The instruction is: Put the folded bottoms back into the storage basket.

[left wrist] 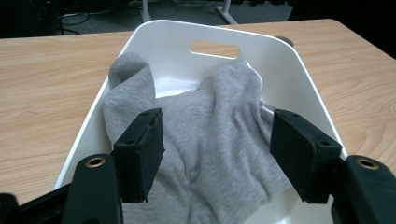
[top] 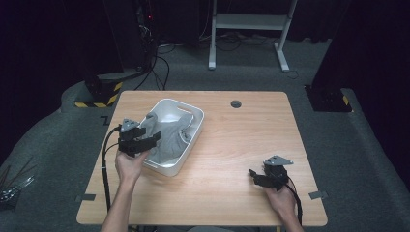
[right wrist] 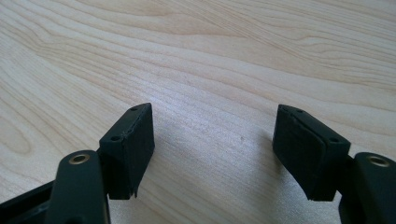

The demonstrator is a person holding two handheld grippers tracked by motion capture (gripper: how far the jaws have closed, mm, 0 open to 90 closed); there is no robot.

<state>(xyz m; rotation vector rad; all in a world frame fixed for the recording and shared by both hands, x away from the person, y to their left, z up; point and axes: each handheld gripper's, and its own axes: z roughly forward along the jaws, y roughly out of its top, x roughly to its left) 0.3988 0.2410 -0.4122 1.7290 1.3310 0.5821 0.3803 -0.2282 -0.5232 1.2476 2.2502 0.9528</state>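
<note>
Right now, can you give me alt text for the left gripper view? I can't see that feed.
A crumpled grey garment lies in a white plastic bin, with the left hand-held gripper just above it, its two black jaws spread apart and gripping nothing. The bin has a handle slot in its far wall and sits on a light wooden table.

A grey cloth point(left wrist: 219, 140), soft and fleecy like a sweatshirt, is lying crumpled inside a white plastic bin point(left wrist: 299, 79). It is bunching up in folds, with two rounded humps leaning against the bin's far wall below its handle slot. The bin is sitting on the table's left half, turned at an angle.
</note>
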